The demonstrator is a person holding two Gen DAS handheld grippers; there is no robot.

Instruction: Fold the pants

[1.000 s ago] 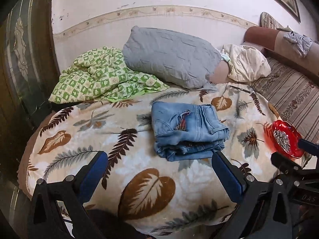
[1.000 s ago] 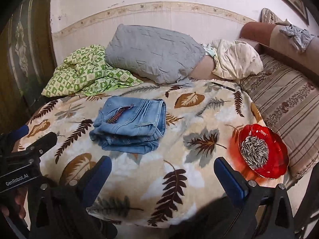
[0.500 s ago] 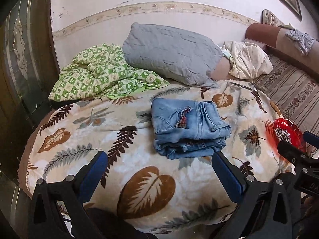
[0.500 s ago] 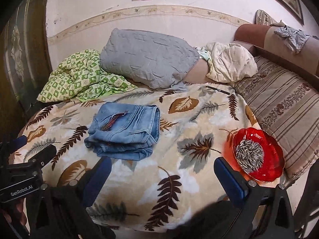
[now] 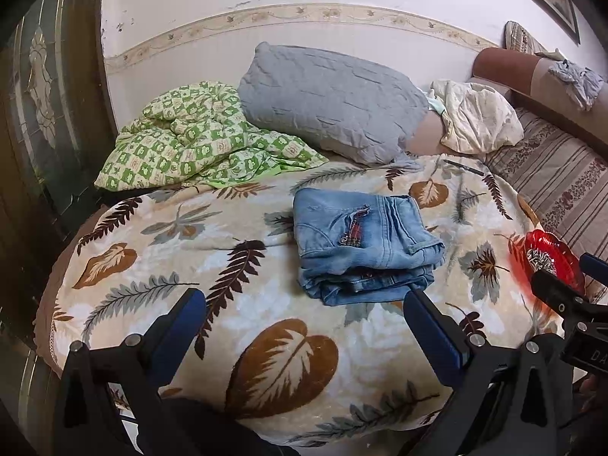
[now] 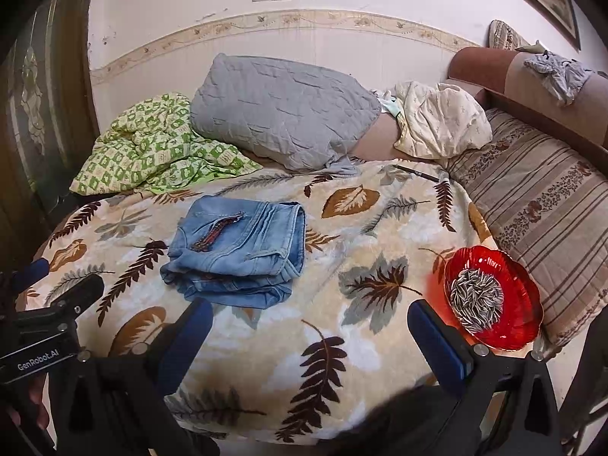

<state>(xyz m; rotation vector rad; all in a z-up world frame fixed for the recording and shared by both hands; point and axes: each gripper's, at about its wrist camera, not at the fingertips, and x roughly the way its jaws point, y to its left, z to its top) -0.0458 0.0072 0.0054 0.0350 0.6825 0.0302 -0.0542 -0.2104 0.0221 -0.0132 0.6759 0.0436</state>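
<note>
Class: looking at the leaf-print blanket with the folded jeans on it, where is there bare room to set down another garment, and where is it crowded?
Free: the blanket between the jeans and the red dish, and left of the jeans. Crowded: the back, with the green quilt, grey pillow and cream cloth.

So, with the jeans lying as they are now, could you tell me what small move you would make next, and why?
Probably just draw both grippers back and finish. The jeans already lie as a compact folded stack on the leaf-print blanket. The left gripper and right gripper are both open, empty and short of the cloth. Take care near the red dish of seeds beside the right gripper.
</note>
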